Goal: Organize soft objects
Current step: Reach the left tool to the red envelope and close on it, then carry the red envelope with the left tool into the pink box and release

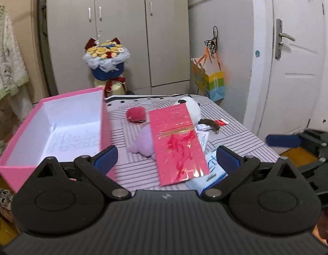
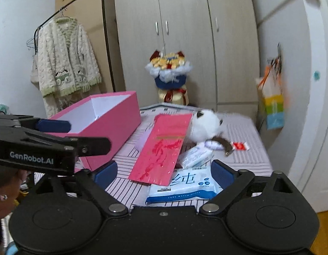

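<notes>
Left wrist view: the left gripper (image 1: 166,159) stands with jaws wide and nothing between the pads. Just ahead of it, in the middle of the frame, a red envelope (image 1: 176,142) lies on the striped bench (image 1: 238,136), its long axis running from upper left to lower right. It covers part of a lilac plush (image 1: 141,143) to its left and a white plush (image 1: 192,107) at its top end. A pink-red plush ball (image 1: 136,115) sits above the lilac one. The open pink box (image 1: 57,131) fills the left of the frame, close beside the left pad.

Right wrist view: the right gripper (image 2: 164,174) is likewise wide and holds nothing. A wipes pack (image 2: 185,186) lies directly between its pads at lower centre, the envelope's lower corner resting on it. The white plush is up and to the right; the box lies left, past the left gripper.

My judgement: the left hand is nearer the lilac plush and the box, while the right is nearer the white plush.
</notes>
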A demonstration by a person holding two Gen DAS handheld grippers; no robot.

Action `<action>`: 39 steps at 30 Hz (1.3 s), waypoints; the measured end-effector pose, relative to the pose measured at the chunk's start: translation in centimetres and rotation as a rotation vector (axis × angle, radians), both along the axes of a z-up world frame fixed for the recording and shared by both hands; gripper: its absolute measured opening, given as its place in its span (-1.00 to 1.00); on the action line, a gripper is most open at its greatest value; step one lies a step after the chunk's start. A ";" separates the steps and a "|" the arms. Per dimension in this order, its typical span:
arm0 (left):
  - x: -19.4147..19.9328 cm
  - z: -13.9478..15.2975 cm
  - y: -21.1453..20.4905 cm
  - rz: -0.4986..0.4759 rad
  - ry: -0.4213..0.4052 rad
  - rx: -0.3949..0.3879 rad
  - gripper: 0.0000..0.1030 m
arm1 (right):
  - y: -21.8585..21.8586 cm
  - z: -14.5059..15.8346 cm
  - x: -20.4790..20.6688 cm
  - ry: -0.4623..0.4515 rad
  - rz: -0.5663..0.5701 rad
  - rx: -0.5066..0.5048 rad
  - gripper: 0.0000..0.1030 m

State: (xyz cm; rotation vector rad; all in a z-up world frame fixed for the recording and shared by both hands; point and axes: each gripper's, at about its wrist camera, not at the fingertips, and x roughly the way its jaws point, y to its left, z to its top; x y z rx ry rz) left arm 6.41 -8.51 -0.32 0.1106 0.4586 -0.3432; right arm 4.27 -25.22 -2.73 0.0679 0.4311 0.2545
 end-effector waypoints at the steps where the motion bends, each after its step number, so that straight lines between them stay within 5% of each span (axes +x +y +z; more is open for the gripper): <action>1: 0.9 -0.2 -0.2 -0.012 0.016 -0.011 0.94 | -0.1 -0.4 0.6 0.013 0.004 0.008 0.78; 5: 4.4 -1.6 -0.8 -0.047 0.092 -0.069 0.88 | 0.0 -2.2 3.8 0.038 0.066 0.012 0.61; 10: 7.1 -3.3 -3.3 -0.038 0.040 -0.010 0.87 | 0.3 -4.4 6.8 0.032 0.099 0.023 0.59; 17: 11.6 -5.6 -2.1 -0.015 0.249 -0.102 0.87 | -0.5 -5.9 9.8 0.098 0.107 0.103 0.52; 19: 12.1 -6.4 -2.0 0.037 0.269 -0.090 0.87 | -0.7 -6.0 10.1 0.105 0.130 0.117 0.36; 24: 12.9 -8.0 -1.9 -0.021 0.371 -0.176 0.86 | -0.2 -6.7 10.8 0.120 0.161 0.112 -0.15; 39: 12.3 -8.3 -1.6 -0.053 0.374 -0.242 0.66 | 0.1 -7.0 10.0 0.082 0.134 0.120 -0.18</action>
